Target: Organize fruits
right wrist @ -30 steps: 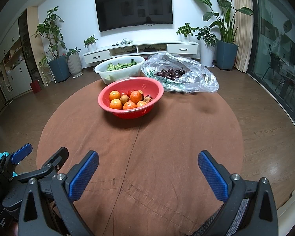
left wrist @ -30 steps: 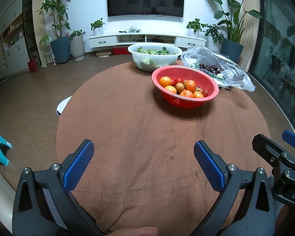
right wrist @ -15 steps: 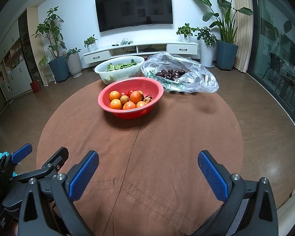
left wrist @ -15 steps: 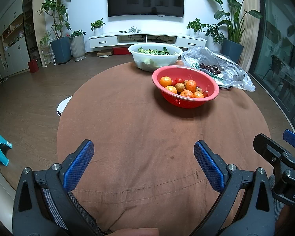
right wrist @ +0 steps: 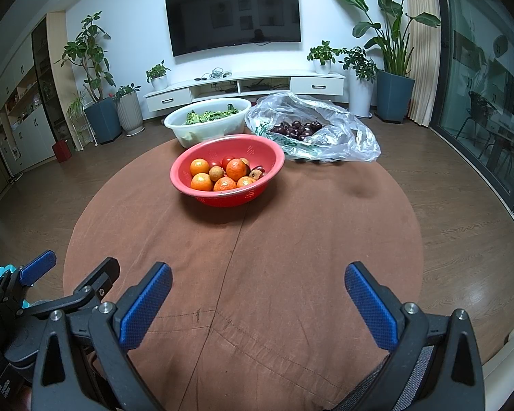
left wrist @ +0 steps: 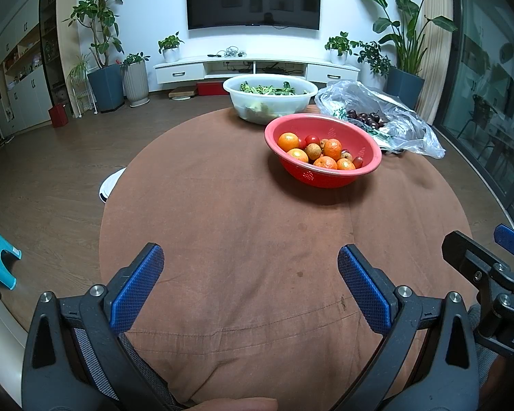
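Two grippers sit low in my views, both spread wide with nothing between their blue pads. My left gripper (left wrist: 250,274) fills the bottom of the left wrist frame over the near edge of the round brown-clothed table (left wrist: 222,205), and my right gripper (right wrist: 257,287) does the same in the right wrist frame; each one also shows at the lower edge of the other's view, so they hang side by side, close but apart. I see the red colander (left wrist: 325,176) in the upper centre-right of the left frame, well beyond the fingers, holding the fruits (left wrist: 320,152): several oranges, a few small red ones that may be cherry tomatoes, and some brownish round ones I cannot identify at this resolution. Just behind it, toward the top of the frame, stands a translucent white bowl (left wrist: 270,102) of green leaves, touching or nearly touching the colander's far rim. To the right of that bowl lies a crumpled clear plastic bag (right wrist: 342,133), open at the top, with dark cherries (right wrist: 298,128) piled inside. Both grippers are far from all three containers.
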Demonstrator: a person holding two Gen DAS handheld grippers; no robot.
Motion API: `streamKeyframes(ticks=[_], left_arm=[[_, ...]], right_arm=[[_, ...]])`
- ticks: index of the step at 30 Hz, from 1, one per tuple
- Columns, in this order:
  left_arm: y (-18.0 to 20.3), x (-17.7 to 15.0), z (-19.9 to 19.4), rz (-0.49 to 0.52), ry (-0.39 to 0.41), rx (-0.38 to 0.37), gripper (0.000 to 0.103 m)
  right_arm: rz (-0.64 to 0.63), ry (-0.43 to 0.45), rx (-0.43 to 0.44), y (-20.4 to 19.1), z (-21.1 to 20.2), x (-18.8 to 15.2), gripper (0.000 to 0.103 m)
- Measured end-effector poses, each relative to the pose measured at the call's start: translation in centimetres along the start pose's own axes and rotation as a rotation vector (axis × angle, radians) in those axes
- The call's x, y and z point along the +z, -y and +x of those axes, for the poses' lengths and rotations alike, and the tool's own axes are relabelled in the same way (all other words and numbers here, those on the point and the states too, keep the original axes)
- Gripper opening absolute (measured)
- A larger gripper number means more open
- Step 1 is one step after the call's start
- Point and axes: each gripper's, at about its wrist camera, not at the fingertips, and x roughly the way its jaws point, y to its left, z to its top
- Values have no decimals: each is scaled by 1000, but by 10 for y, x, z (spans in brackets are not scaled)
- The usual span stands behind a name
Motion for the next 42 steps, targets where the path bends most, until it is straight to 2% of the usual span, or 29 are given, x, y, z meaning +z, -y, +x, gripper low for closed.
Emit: streamKeyframes(ticks=[42], left_arm=[[1, -2, 2, 3, 0, 3, 103]], right_arm=[[-1, 0, -1, 0, -1, 0, 103]])
